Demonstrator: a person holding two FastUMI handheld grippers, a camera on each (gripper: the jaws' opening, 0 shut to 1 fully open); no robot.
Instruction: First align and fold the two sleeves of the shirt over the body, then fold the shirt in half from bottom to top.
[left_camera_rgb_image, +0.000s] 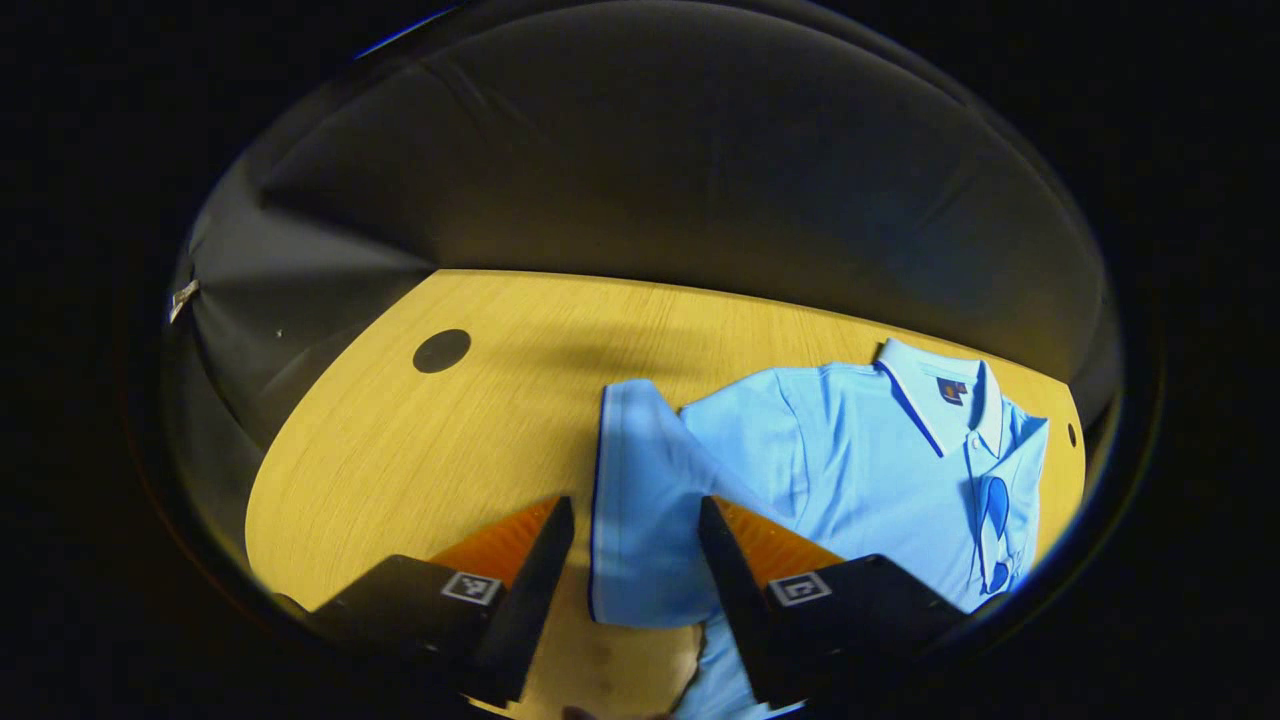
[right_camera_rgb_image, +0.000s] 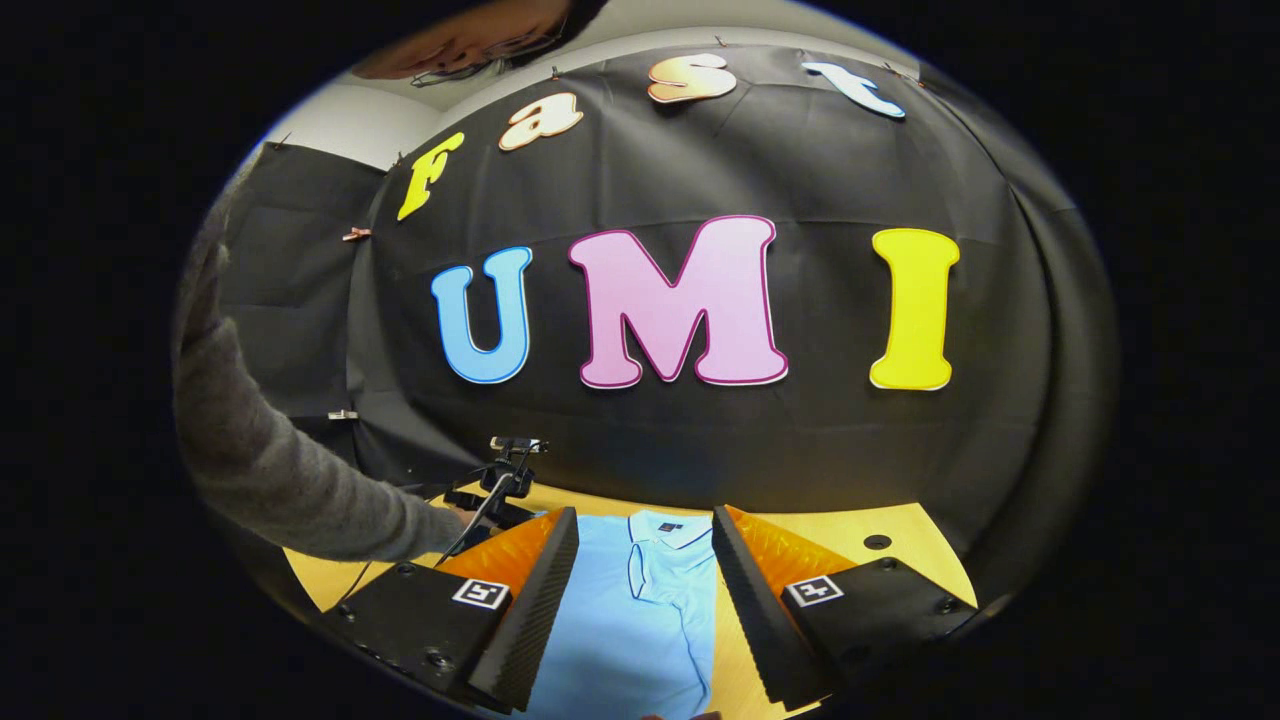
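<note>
Sleeve-folding stage, judging by the layout: light blue shirt (left_camera_rgb_image: 860, 450) flat on the wooden table (left_camera_rgb_image: 420, 450), collar (left_camera_rgb_image: 940, 395) toward the far edge, one sleeve (left_camera_rgb_image: 640, 500) sticking out to the side and not yet laid over the body. Bottom-to-top fold clearly still to come.

In the left gripper view, left gripper (left_camera_rgb_image: 635, 520) hovering over that sleeve, jaws spread wide, fingers (left_camera_rgb_image: 545, 560) straddling the cloth without pressing on it. Nothing grasped.

In the right gripper view, right gripper (right_camera_rgb_image: 645, 560) held higher and tilted toward the booth wall, jaws likewise wide apart, holding nothing, with the shirt (right_camera_rgb_image: 640, 610) below between them. A grey sleeve (right_camera_rgb_image: 270, 450) of the person's arm reaching in from the side toward the table, down to where the other gripper would be; a dark camera stand (right_camera_rgb_image: 510, 470) at the table's far edge.

Next move probably: lower onto the sleeve's outer edge, pinch a single layer, lift a little, carry across the chest, lay flat. Care needed not to drag the body out of line or bunch the cloth at the shoulder.
</note>
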